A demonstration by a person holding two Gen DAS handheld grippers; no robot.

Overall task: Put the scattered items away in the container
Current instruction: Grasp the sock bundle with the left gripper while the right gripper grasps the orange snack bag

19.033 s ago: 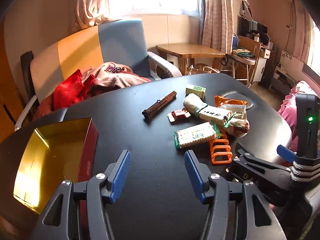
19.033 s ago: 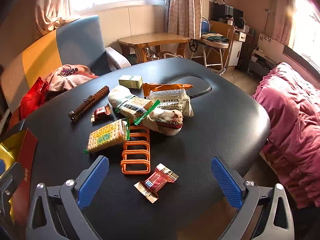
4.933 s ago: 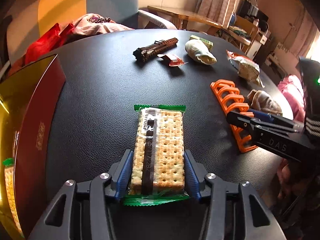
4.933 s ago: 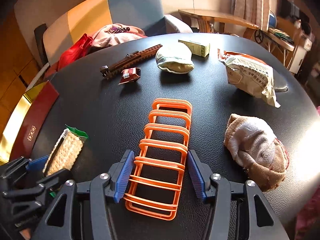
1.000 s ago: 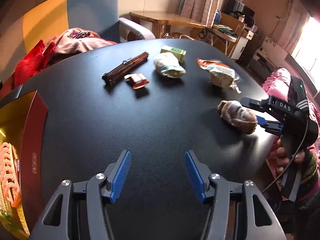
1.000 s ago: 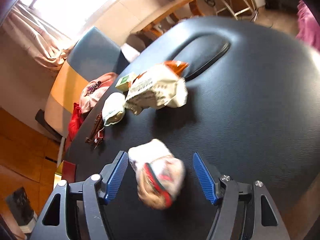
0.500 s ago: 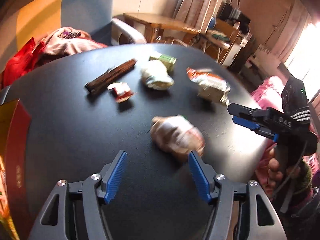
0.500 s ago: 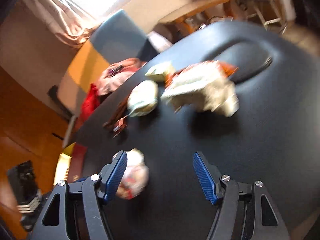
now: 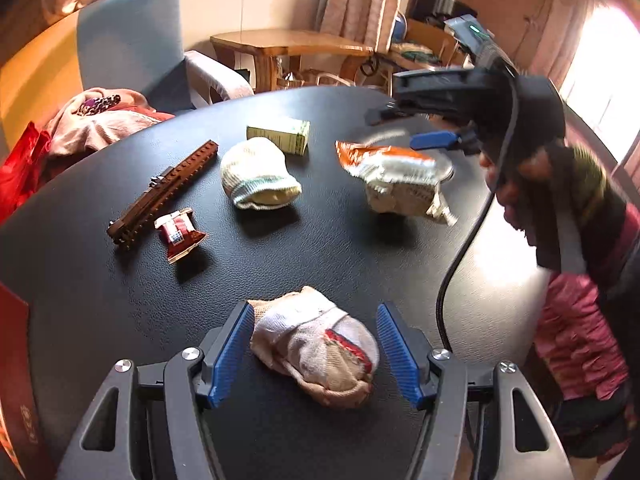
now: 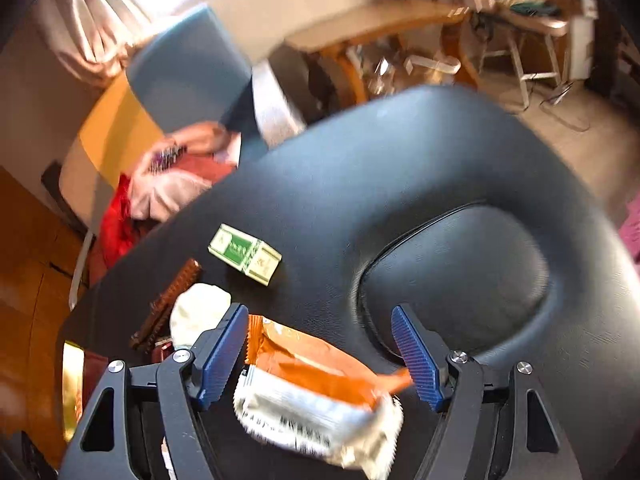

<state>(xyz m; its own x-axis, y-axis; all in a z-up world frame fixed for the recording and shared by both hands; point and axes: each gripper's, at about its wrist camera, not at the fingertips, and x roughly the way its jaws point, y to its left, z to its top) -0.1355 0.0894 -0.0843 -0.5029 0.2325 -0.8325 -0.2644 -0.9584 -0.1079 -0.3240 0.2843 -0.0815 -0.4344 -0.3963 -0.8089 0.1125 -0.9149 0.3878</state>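
My left gripper [image 9: 316,348] is open, its blue pads on either side of a beige sock with a red stripe [image 9: 316,354] lying on the black table [image 9: 100,288]. My right gripper [image 10: 320,354] is open around an orange and white snack bag [image 10: 312,396]; this bag also shows in the left wrist view [image 9: 396,178] with the right gripper [image 9: 434,120] above its far end. The red container [image 9: 12,380] shows only as an edge at the far left. A white sock [image 9: 256,174], a green box [image 9: 280,134], a brown brick strip [image 9: 164,194] and a red sachet [image 9: 178,234] lie on the table.
A blue and yellow armchair [image 9: 128,52] with clothes [image 9: 100,120] stands behind the table. A wooden side table [image 9: 288,46] is further back. An oval inset [image 10: 456,276] sits in the table's far right end. Pink bedding [image 9: 576,328] lies off the right edge.
My left gripper has moved forward so the beige sock now lies between its pads. My right gripper has swung over to the snack bag, which now sits between its fingers.
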